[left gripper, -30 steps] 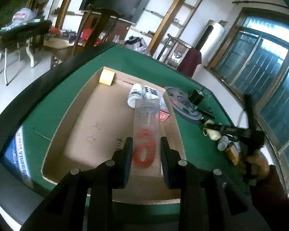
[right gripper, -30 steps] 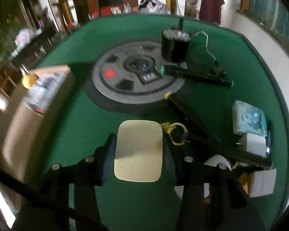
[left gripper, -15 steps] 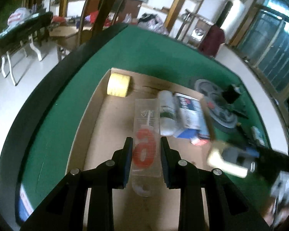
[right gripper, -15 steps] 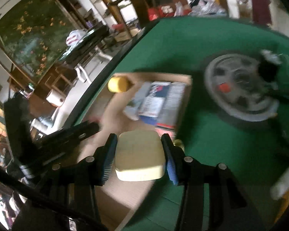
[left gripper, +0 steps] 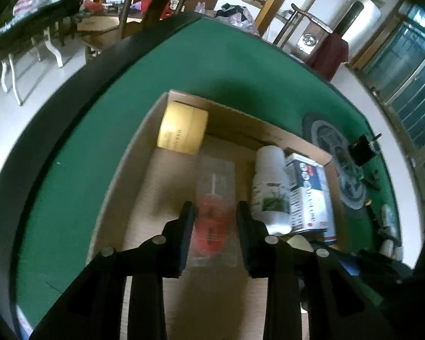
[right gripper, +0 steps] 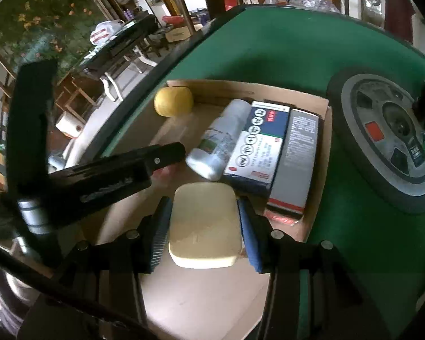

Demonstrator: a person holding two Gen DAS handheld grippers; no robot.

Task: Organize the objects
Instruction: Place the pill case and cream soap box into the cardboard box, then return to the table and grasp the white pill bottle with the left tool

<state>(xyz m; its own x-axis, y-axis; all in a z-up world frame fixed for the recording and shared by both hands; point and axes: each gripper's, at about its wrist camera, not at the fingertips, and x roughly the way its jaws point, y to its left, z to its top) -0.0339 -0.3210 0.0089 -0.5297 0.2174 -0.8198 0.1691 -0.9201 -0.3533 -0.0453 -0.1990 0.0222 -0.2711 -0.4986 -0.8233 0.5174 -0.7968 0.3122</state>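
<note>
Both grippers over the cardboard tray (left gripper: 133, 153), which sits on the green table (left gripper: 235, 65).

Left gripper (left gripper: 215, 221), lower centre of the left wrist view: jaws have just been opening. The clear case with a red shape inside (left gripper: 216, 215) lies between them, a thin gap showing on each side, so it looks released onto the tray floor, though blur leaves contact unsure. Yellow tape roll (left gripper: 182, 130) sits in the tray's upper left corner; white bottle (left gripper: 272, 189) and blue-and-white box (left gripper: 308, 192) lie along its right side.

Right gripper (right gripper: 204, 226), lower centre of the right wrist view: jaws clamped on the cream rounded block (right gripper: 204, 223), held above the tray floor just below the white bottle and the box. The left gripper's black body crosses the left of that frame.

Step in hand, as I judge it: placing items into the tray, left drop-off finishing, right one pending.

Next move likely calls for backing the left gripper off without dragging the case, then lowering the block into the bare floor patch near the bottle and opening.
</note>
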